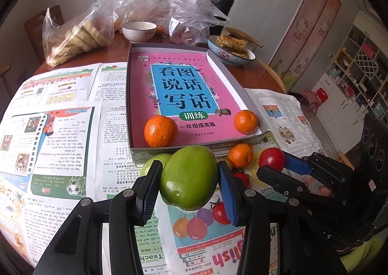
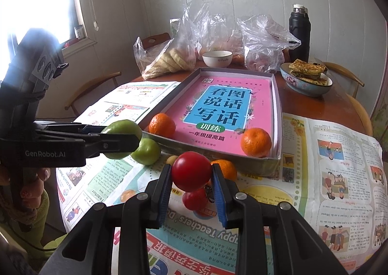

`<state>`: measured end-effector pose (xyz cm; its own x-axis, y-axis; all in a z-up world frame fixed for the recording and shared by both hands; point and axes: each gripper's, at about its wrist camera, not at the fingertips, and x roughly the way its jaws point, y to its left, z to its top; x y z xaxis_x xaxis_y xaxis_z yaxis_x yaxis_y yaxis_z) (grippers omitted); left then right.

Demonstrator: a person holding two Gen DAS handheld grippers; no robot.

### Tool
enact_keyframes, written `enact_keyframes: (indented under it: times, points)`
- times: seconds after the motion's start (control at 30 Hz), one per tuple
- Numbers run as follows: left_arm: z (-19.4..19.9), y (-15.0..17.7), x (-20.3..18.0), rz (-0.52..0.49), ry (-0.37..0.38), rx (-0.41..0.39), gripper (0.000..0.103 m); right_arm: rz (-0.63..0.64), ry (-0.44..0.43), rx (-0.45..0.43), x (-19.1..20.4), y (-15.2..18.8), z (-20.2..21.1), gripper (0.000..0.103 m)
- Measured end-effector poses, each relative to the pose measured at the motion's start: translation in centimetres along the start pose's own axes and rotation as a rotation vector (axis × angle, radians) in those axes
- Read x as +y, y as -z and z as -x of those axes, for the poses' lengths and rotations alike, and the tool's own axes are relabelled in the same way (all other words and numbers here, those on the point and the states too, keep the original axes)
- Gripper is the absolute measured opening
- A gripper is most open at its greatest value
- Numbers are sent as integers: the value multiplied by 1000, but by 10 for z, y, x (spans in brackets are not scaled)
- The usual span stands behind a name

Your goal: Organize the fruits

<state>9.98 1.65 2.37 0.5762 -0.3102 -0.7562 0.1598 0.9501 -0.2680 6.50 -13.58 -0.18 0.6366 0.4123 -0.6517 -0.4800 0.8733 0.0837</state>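
The left claw point(image 1: 190, 183) pinches a green fruit point(image 1: 189, 178) between its pads, the right claw point(image 2: 191, 175) a red tomato point(image 2: 191, 170).

Two oranges point(image 2: 162, 124) point(image 2: 256, 142) in tray point(image 2: 278, 115), near corners. Third orange point(image 2: 226, 168) on surface point(image 2: 339, 105) before tray; bowls point(image 2: 217, 58) behind it.

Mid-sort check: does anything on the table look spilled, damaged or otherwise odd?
Nothing spilled or damaged. One oddity: the grey box receiving the oranges already holds a pink book, so fruit sits on its cover.
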Motion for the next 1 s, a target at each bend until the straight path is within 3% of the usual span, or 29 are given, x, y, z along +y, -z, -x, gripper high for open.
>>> enact_keyframes:
  times: [0.73,1.0]
  points:
    - [-6,-26,4,14,13,-32,47,-5,3,-52,-5,-27,-2,32]
    - [-16,-45,10,20,-14,-38,47,-15,-4,-67,-9,-39,-9,32]
